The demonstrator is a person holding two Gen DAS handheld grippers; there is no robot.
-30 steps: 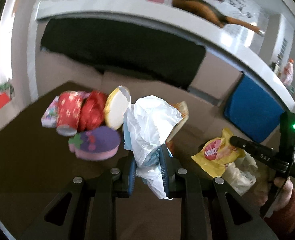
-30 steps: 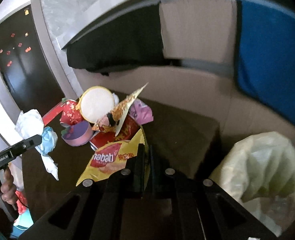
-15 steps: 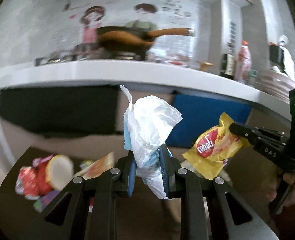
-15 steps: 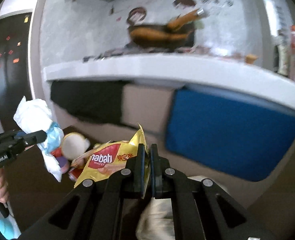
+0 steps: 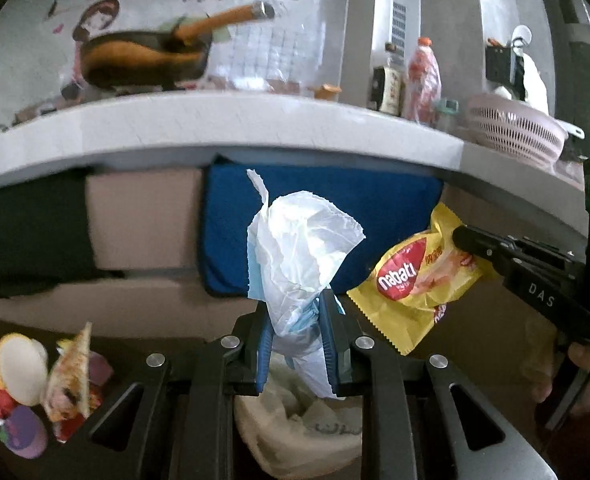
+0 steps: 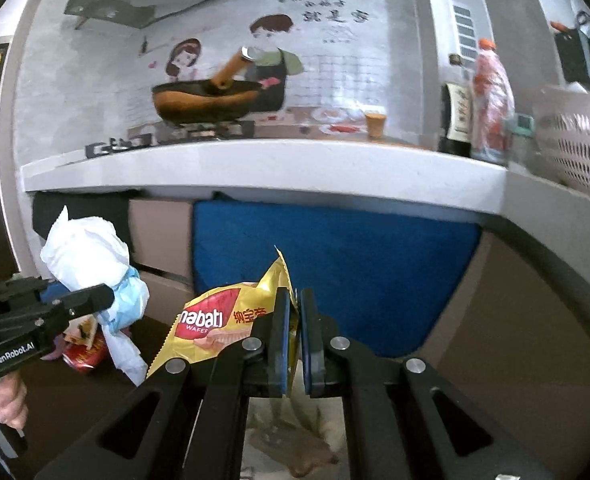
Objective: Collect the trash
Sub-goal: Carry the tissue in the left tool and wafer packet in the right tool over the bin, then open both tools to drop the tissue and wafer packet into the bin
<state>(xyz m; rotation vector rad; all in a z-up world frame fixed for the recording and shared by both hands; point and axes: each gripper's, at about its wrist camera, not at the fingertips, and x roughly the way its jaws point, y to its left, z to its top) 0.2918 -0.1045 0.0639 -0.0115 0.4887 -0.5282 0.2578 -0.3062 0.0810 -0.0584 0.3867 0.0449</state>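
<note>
Below, a pale bag (image 5: pixel 295 432) sits half hidden behind the left gripper (image 5: pixel 295 344).

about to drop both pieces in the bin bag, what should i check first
1. Left tool shut on the white tissue wad: ok.
2. Right tool shut on the yellow wafer wrapper: ok.
3. Bin bag below the left tool: ok.
4. Bag mouth open wide enough: cannot tell, mostly hidden.
5. Wrapper over the bag: cannot tell.
6. Table trash pile all collected: not ok.
</note>
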